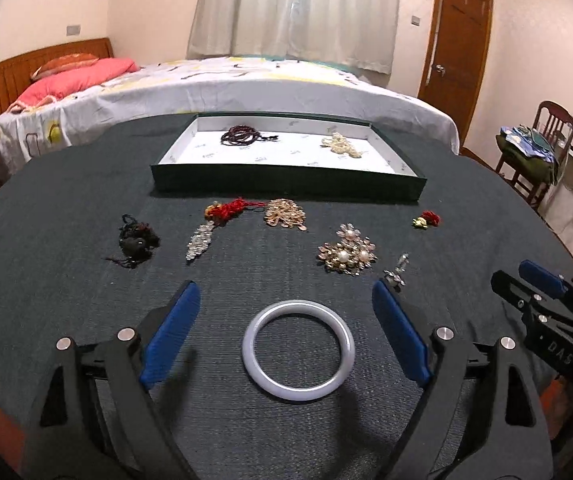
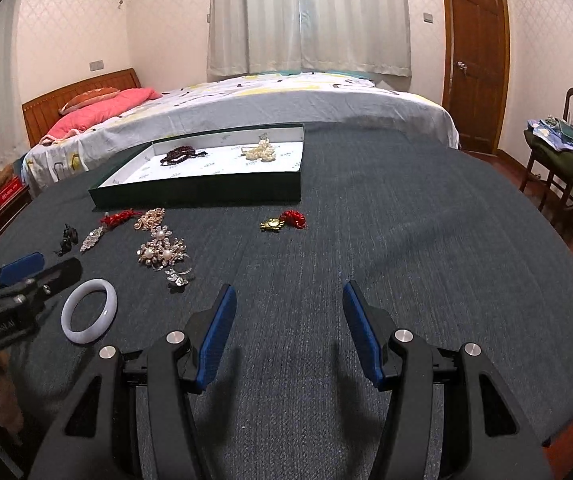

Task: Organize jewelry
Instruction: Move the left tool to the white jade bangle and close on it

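- The left tool (image 1: 286, 300) is seen spread wide, its blue pads clear of everything; a pale white bangle (image 1: 298, 350) lies flat on the table (image 1: 46, 280) between the two fingers, touched by neither.
- The bangle is observed as a smooth, glossy, unbroken ring of milky colour.
- The right tool (image 2: 288, 300) is held partly spread over bare cloth, with nothing between its pads.
- A shallow dark green tray (image 1: 286, 188) with a white lining is placed at the far side of the table; a dark red bead string (image 1: 242, 135) and a cream pearl cluster (image 1: 340, 145) lie inside it, well apart.
- In front of the tray, loose pieces are spread on the table: a black tassel piece (image 1: 136, 242), a clear rhinestone brooch (image 1: 200, 242), a red knotted cord (image 1: 232, 208), a gold filigree piece (image 1: 285, 213), a pearl-set flower brooch (image 1: 346, 252) and a small crystal piece (image 1: 396, 272).
- A small gold charm with a red knot (image 2: 284, 222) is noted apart from the rest, to the right.
- A bed (image 2: 286, 100) is seen beyond the table.
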Demonstrator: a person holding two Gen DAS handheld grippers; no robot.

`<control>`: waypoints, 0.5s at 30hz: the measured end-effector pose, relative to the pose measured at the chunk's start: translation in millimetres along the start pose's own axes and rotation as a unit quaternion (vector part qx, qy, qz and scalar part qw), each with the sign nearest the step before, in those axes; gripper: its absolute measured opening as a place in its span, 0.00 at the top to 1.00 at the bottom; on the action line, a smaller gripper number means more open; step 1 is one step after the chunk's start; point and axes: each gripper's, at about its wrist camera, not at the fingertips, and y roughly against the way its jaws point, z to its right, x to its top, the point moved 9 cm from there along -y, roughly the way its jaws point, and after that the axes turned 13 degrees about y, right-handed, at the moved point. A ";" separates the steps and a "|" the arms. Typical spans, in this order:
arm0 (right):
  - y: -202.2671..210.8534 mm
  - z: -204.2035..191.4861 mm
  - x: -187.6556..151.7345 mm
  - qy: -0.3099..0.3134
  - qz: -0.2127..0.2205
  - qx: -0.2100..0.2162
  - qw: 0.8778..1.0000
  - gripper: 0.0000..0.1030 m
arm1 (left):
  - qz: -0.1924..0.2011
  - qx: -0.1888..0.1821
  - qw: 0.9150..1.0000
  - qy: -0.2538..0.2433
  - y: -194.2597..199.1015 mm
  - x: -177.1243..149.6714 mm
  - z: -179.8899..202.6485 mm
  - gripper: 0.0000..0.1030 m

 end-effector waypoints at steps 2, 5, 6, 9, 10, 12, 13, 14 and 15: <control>0.2 -0.6 -1.0 0.000 0.001 0.002 1.000 0.47 | -0.002 0.004 1.000 -0.007 -5.1 -5.8 2.5 0.15; 0.3 -1.4 -2.5 -0.001 0.001 0.003 1.000 0.47 | -0.010 0.012 1.000 -0.015 -13.5 -14.2 3.6 0.14; 0.2 -1.5 -2.5 -0.001 0.001 0.003 1.000 0.47 | -0.012 0.013 1.000 -0.017 -15.1 -16.2 3.0 0.14; -0.4 -2.3 -2.7 -0.001 0.000 0.004 1.000 0.47 | -0.022 0.019 0.999 -0.023 -22.2 -23.1 2.8 0.14; -0.5 -2.6 -2.9 -0.001 0.000 0.004 1.000 0.47 | -0.025 0.021 0.999 -0.026 -23.7 -25.0 3.1 0.14; -0.9 -2.9 -3.2 -0.001 -0.001 0.004 1.000 0.47 | -0.028 0.025 0.999 -0.029 -26.6 -28.4 1.7 0.14; -1.3 -3.1 -3.7 -0.001 -0.002 0.004 1.000 0.47 | -0.030 0.026 0.999 -0.028 -28.1 -29.8 0.6 0.14; -1.2 -2.8 -4.3 -0.001 -0.002 0.004 1.000 0.47 | -0.033 0.025 0.999 -0.025 -29.5 -30.5 -0.9 0.14; -1.4 -2.9 -4.7 -0.001 -0.003 0.004 1.000 0.47 | -0.033 0.024 0.999 -0.022 -29.3 -30.3 -1.6 0.14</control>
